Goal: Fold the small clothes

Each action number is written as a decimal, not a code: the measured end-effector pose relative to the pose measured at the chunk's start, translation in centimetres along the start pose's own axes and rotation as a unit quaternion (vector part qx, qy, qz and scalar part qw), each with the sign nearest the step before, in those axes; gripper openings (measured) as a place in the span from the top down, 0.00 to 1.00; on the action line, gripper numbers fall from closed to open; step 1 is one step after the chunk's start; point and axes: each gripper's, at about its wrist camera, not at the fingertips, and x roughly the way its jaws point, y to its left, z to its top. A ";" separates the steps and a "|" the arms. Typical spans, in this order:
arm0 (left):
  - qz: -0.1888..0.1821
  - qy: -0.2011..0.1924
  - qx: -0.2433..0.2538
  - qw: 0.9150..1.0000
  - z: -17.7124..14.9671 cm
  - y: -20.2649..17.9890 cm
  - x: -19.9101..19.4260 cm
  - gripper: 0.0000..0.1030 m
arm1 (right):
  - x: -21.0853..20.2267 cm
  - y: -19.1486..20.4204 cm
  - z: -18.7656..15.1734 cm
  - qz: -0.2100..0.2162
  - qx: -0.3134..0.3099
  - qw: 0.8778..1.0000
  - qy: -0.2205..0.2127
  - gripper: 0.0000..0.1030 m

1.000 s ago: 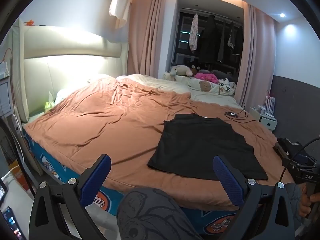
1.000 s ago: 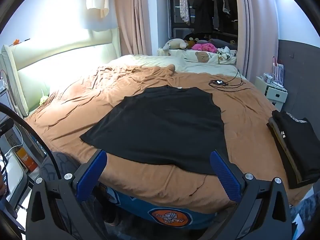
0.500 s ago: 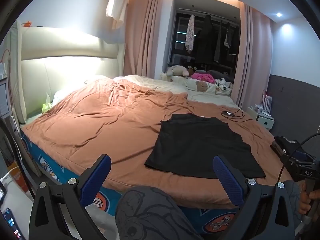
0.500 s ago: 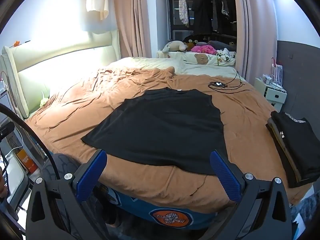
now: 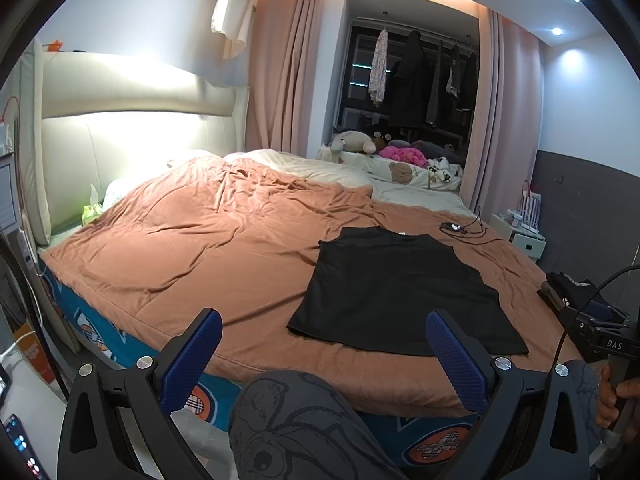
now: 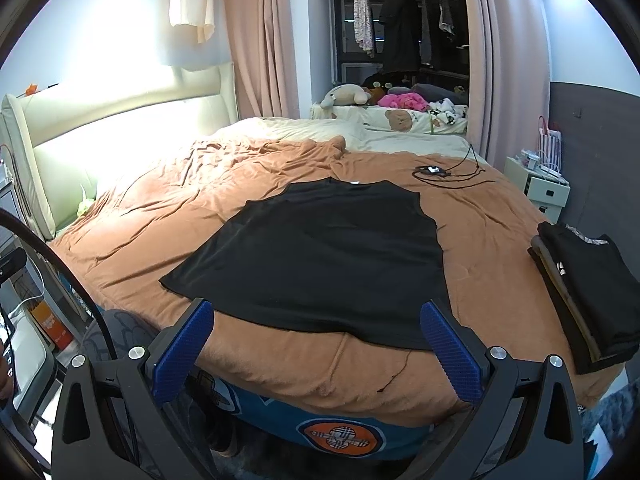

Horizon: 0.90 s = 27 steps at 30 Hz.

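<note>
A black sleeveless top (image 5: pixel 400 292) (image 6: pixel 320 256) lies spread flat on the brown bedspread (image 5: pixel 208 248) (image 6: pixel 152 216), collar toward the far side, hem toward me. My left gripper (image 5: pixel 320 356) hangs open off the bed's near edge, above a person's knee (image 5: pixel 304 420), to the left of the top's hem. My right gripper (image 6: pixel 316 344) is open too, held just short of the hem, nothing between its blue pads (image 6: pixel 448 352). In the left wrist view a hand (image 5: pixel 616 396) holds the right gripper's handle at the far right.
A stack of folded dark clothes (image 6: pixel 584 288) (image 5: pixel 572 288) sits at the bed's right edge. A black cable with a small device (image 6: pixel 444 172) lies beyond the top. Stuffed toys (image 6: pixel 348 96) and a white nightstand (image 6: pixel 544 184) stand at the back. The headboard (image 5: pixel 120 136) is at left.
Both grippers have drawn back and risen slightly, so the bed and the top sit a little lower and farther in view. The top has not moved and both grippers stay open.
</note>
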 end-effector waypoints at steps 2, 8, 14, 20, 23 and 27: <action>0.000 0.000 0.000 1.000 0.0 0.0 0.0 0.01 | -0.1 0.0 0.0 0.000 0.000 1.000 0.000 0.00; 0.000 -0.002 0.000 1.000 0.1 0.0 -0.1 0.01 | 0.0 -0.1 -0.1 0.001 0.003 1.000 -0.001 0.00; -0.001 -0.004 0.000 1.000 0.1 0.1 -0.3 0.01 | 0.0 -0.3 0.0 0.001 0.004 1.000 -0.004 0.00; -0.003 -0.005 0.001 1.000 0.3 0.0 -0.5 0.01 | -0.1 -0.3 -0.2 0.003 0.007 1.000 -0.005 0.00; -0.006 -0.005 0.002 1.000 0.4 0.2 -0.8 0.01 | -0.1 -0.4 -0.2 0.006 0.009 1.000 -0.006 0.00; -0.007 -0.005 0.002 1.000 0.4 0.1 -0.8 0.01 | -0.2 -0.5 -0.3 0.003 0.009 1.000 -0.013 0.00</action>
